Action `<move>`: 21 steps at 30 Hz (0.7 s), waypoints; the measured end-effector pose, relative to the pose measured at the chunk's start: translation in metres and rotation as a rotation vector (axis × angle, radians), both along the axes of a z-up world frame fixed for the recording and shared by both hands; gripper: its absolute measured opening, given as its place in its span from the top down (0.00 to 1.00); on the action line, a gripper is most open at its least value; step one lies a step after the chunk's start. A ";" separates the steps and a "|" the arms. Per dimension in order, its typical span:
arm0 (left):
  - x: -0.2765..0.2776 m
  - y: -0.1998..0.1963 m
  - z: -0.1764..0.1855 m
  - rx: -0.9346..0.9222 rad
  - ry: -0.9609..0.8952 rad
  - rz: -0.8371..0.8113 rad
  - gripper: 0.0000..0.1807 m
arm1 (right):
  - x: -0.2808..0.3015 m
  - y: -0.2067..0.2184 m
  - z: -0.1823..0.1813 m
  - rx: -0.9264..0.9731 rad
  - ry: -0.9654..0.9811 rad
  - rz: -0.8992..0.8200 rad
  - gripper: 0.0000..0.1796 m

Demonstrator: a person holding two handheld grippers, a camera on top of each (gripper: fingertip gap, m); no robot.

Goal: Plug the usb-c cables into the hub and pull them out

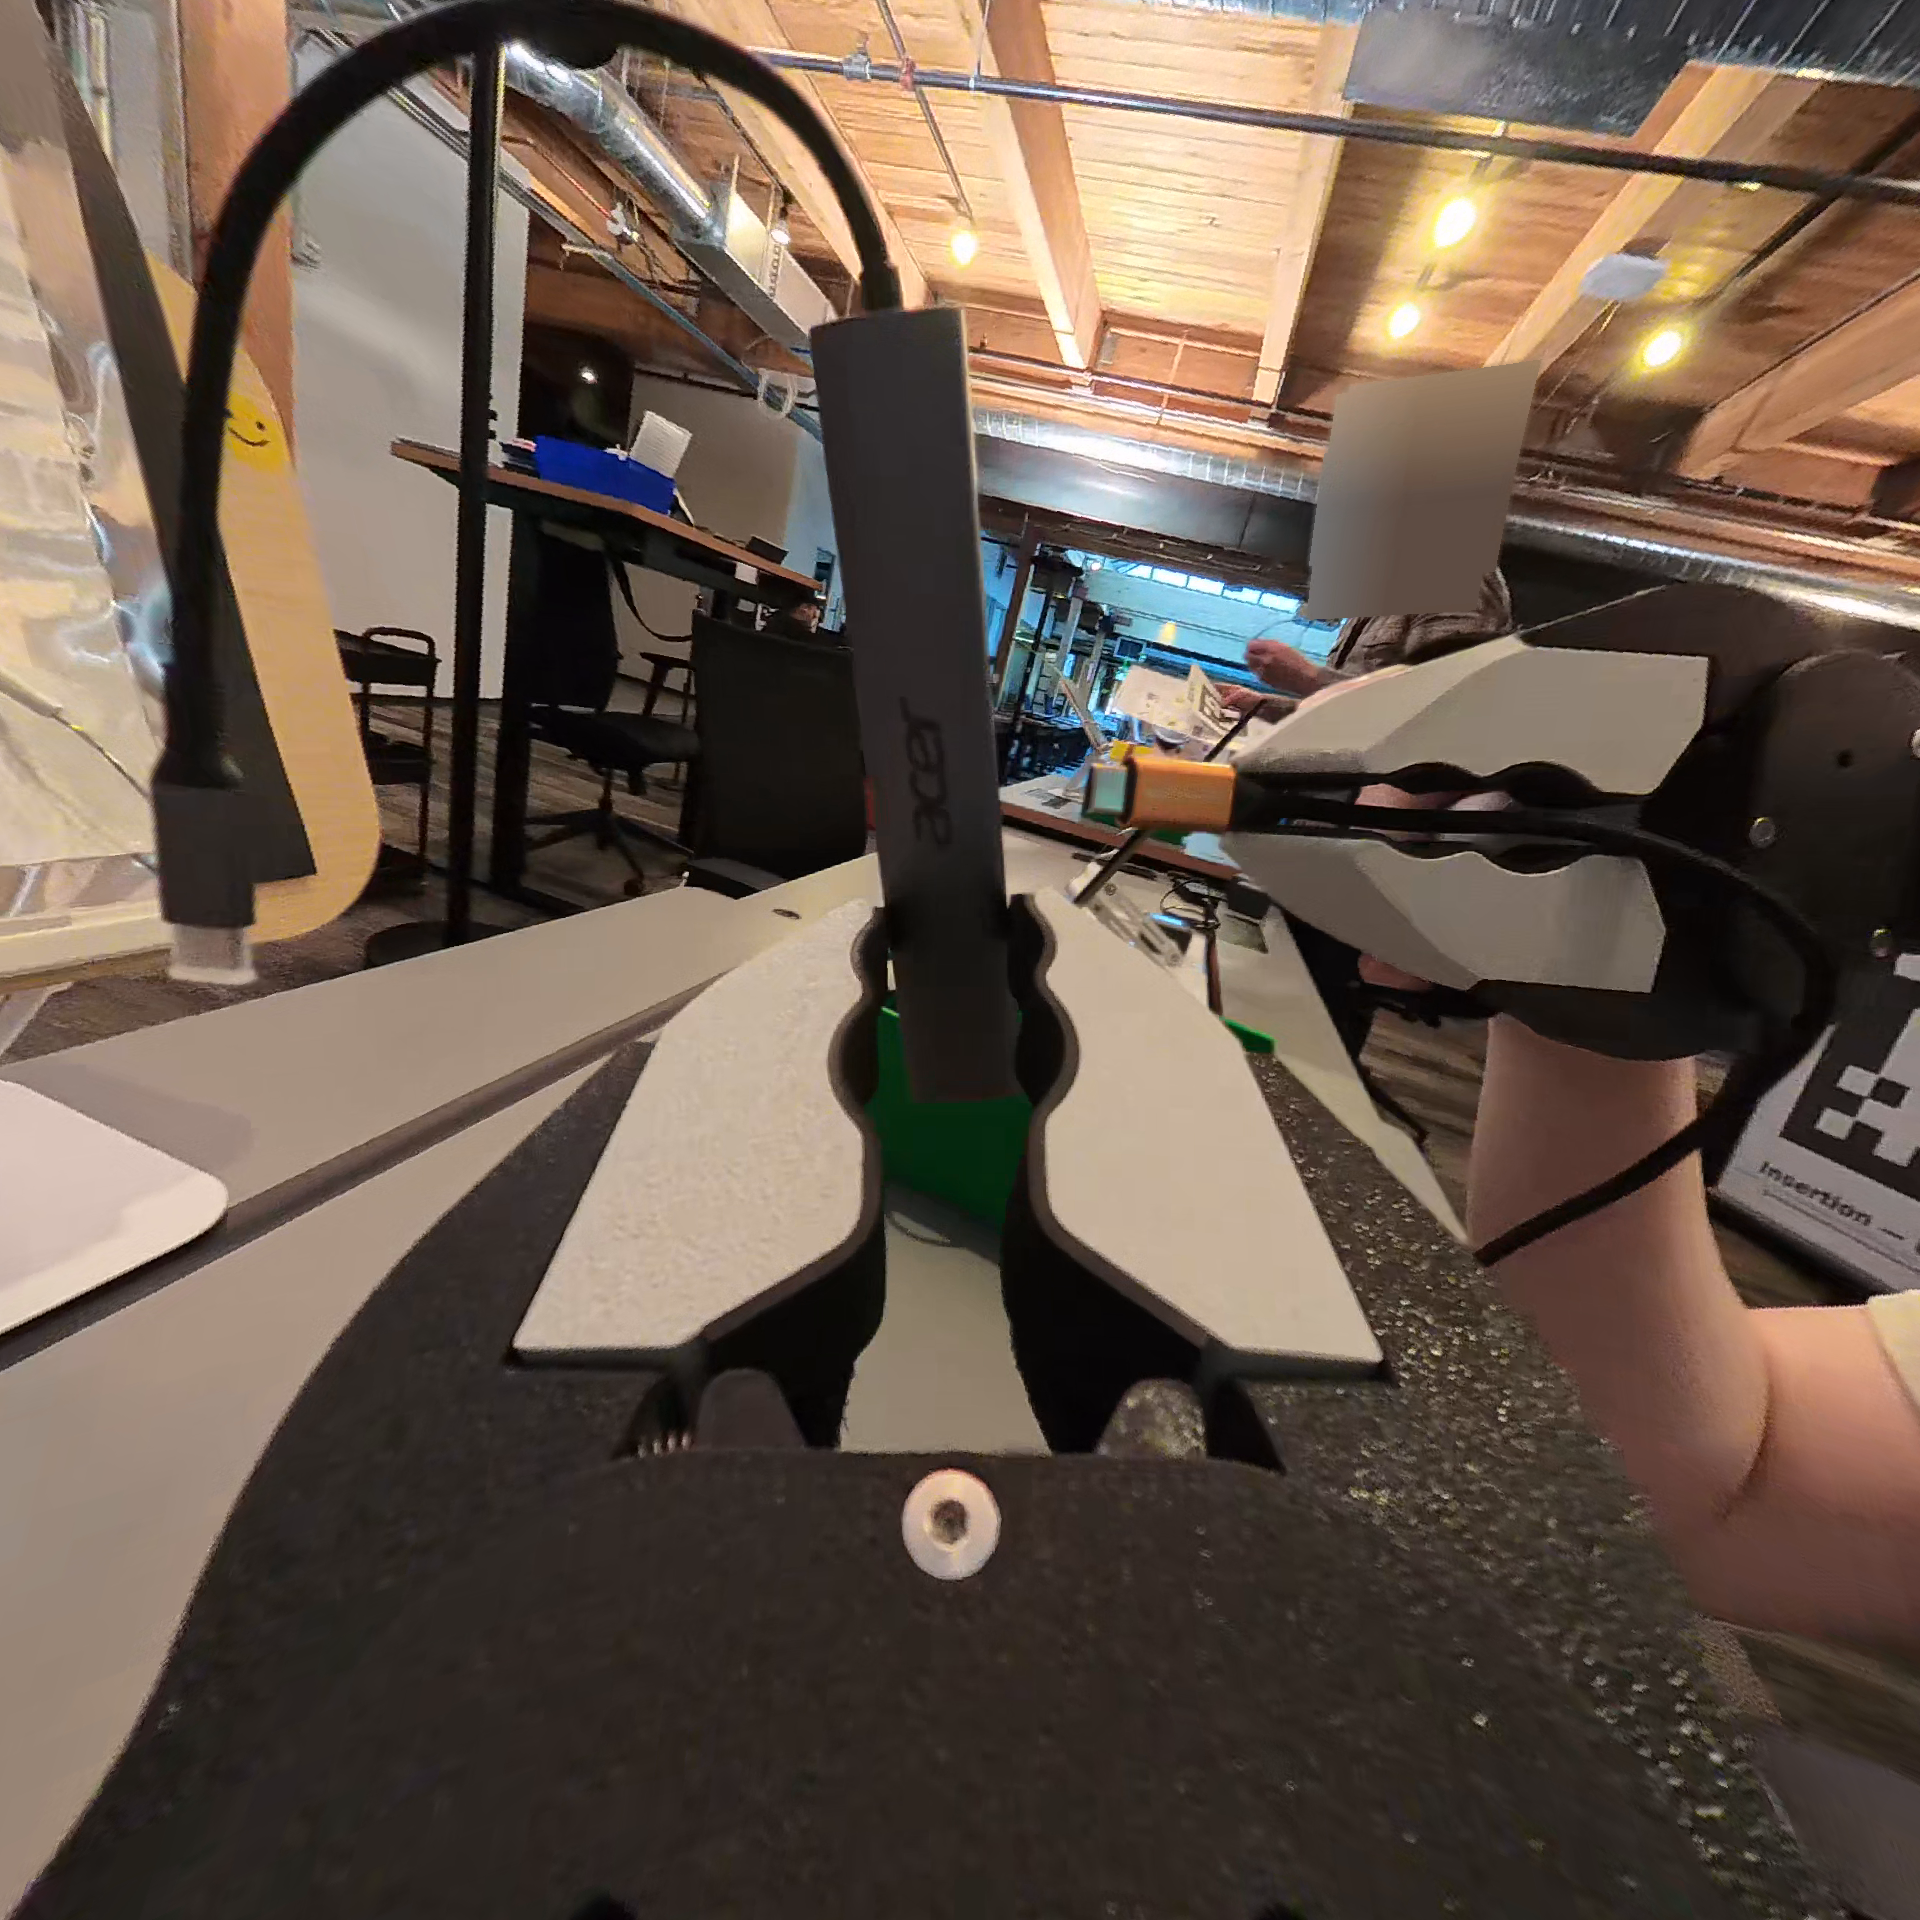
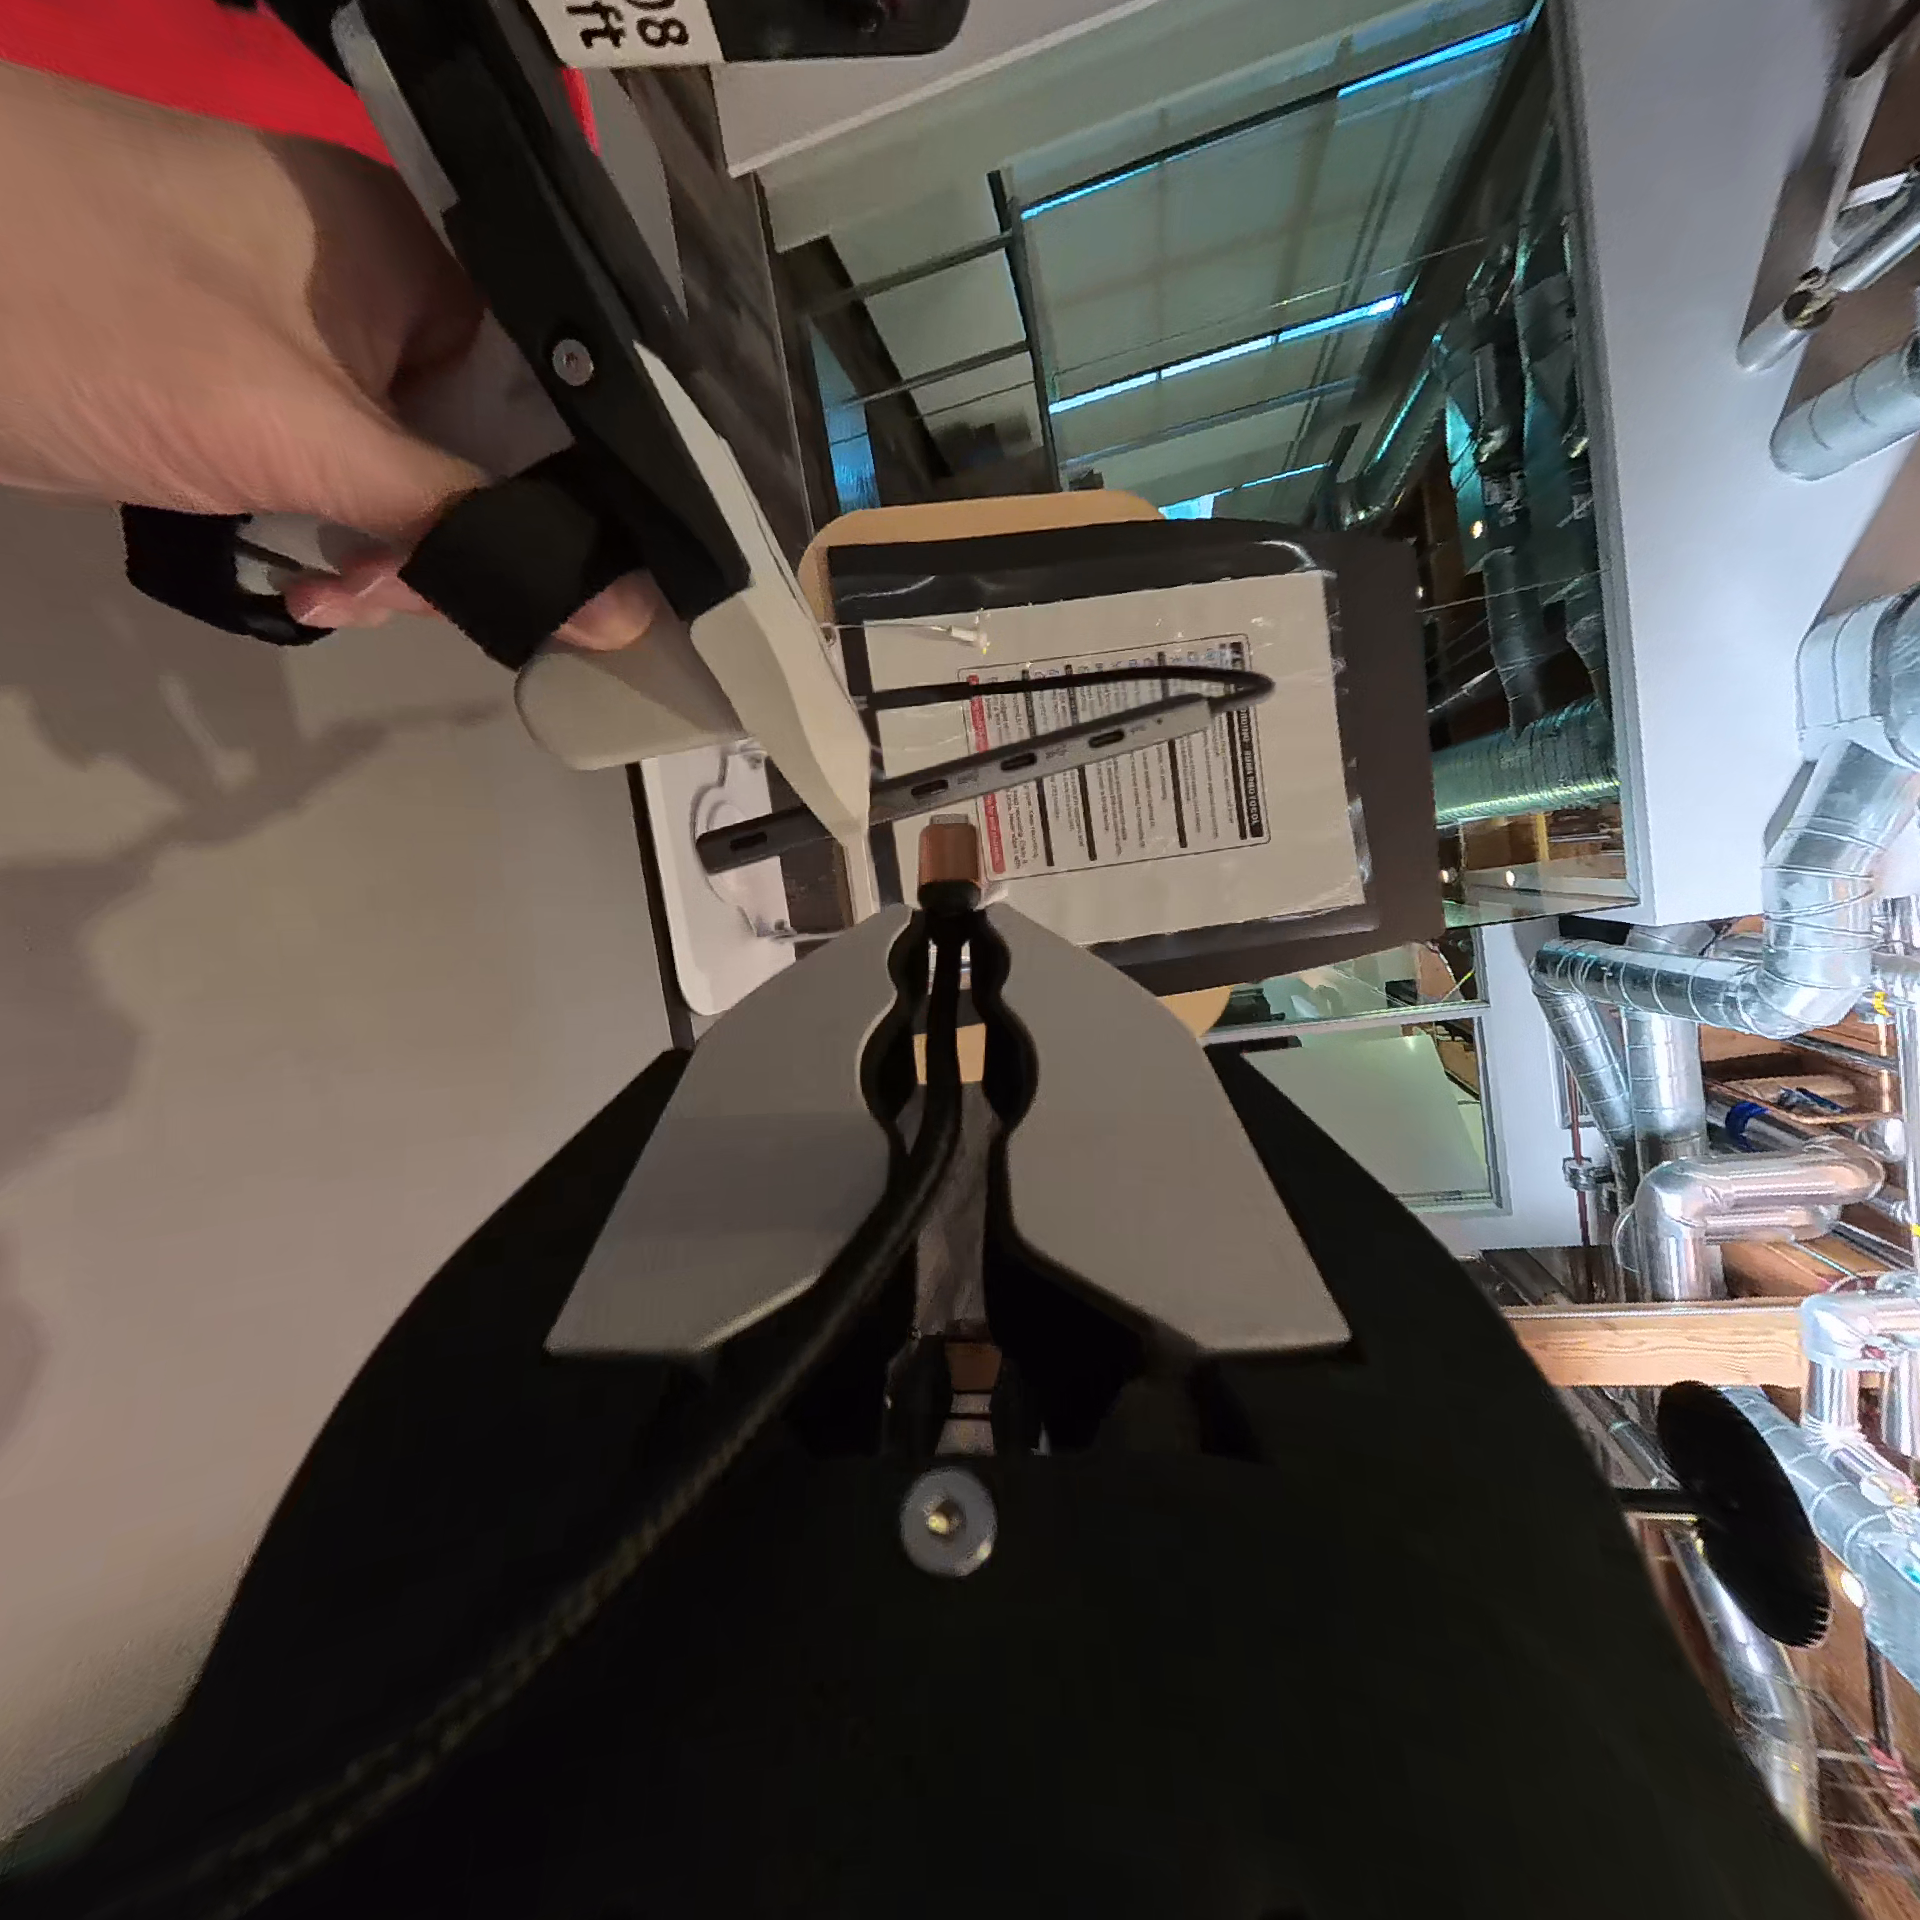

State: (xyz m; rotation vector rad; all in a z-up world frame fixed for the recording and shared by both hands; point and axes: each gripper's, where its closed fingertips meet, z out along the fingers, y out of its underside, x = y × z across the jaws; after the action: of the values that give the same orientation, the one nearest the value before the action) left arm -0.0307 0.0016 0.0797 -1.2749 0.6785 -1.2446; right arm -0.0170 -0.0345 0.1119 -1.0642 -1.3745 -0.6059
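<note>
My left gripper (image 1: 948,914) is shut on a long grey hub (image 1: 914,644) and holds it upright in the air. The hub's own black cable (image 1: 343,208) loops over to the left, its plug (image 1: 206,873) hanging free. My right gripper (image 2: 948,912) is shut on a black USB-C cable with an orange plug (image 2: 948,857). The plug tip sits just short of the hub's side (image 2: 1039,753), which shows several ports. In the left wrist view the right gripper (image 1: 1236,800) holds the orange plug (image 1: 1158,795) to the right of the hub, with a gap between them.
A grey table (image 1: 312,1060) lies below with a white pad (image 1: 94,1195) at the left and a green block (image 1: 945,1132) under the left gripper. A board with a printed sheet (image 2: 1122,748) stands behind the hub. A person sits far off by other desks.
</note>
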 end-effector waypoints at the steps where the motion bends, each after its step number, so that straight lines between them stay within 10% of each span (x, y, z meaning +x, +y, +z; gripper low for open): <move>1: 0.001 0.000 -0.001 0.009 0.007 0.010 0.88 | -0.001 0.001 -0.001 0.004 -0.009 -0.005 0.96; 21: 0.002 -0.002 -0.002 0.237 0.216 0.183 0.88 | -0.004 0.008 -0.010 0.047 -0.077 -0.013 0.96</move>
State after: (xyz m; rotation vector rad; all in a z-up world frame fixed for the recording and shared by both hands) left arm -0.0292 -0.0005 0.0774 -1.2517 0.8188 -0.8579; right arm -0.0206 -0.0267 0.1023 -1.0220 -1.4140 -0.6912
